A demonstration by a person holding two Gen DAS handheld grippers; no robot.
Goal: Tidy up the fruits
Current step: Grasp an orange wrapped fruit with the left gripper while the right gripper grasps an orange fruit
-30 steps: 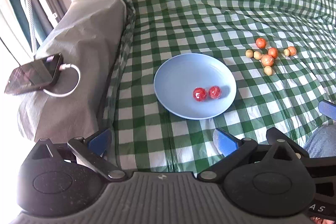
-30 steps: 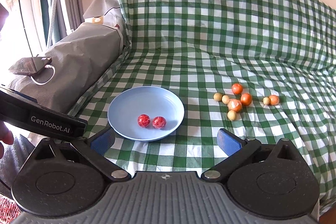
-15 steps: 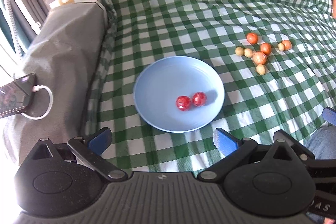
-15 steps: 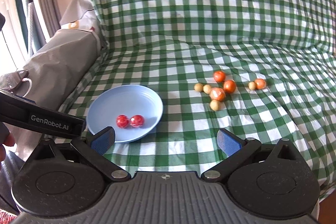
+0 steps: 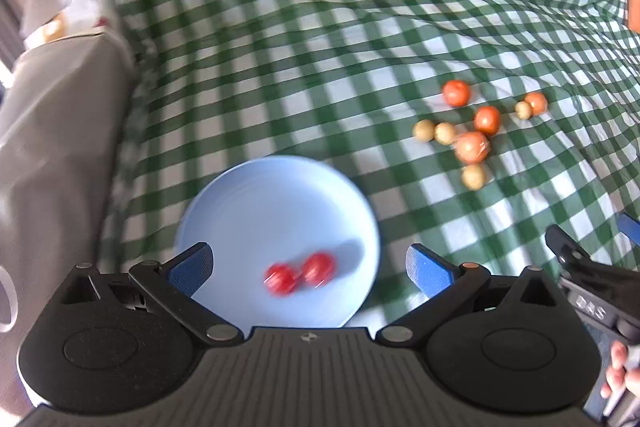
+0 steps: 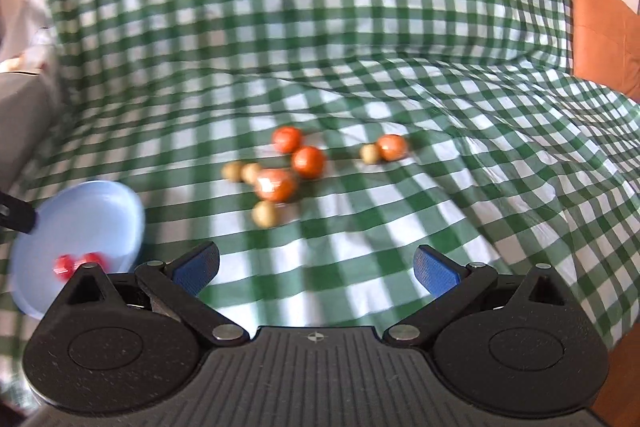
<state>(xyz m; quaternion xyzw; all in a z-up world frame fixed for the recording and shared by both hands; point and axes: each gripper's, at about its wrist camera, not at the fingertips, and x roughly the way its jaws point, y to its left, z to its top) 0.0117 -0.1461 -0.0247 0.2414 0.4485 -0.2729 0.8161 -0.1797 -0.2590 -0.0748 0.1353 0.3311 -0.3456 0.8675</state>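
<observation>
A light blue plate lies on the green checked cloth with two small red fruits in it. Right of the plate lies a loose cluster of several orange fruits and small tan ones. My left gripper hovers open over the plate's near half, nothing between its blue pads. My right gripper is open and empty, short of the cluster, which sits just beyond its fingers. Both views are motion-blurred.
A grey covered armrest rises at the left of the checked cloth. An orange cushion sits at the far right. The right gripper's body and a hand show at the left view's right edge.
Both grippers have swung right and moved in closer. The plate has slid toward the left gripper's fingers, and the fruit cluster now sits centred ahead of the right gripper. The phone has left view.
</observation>
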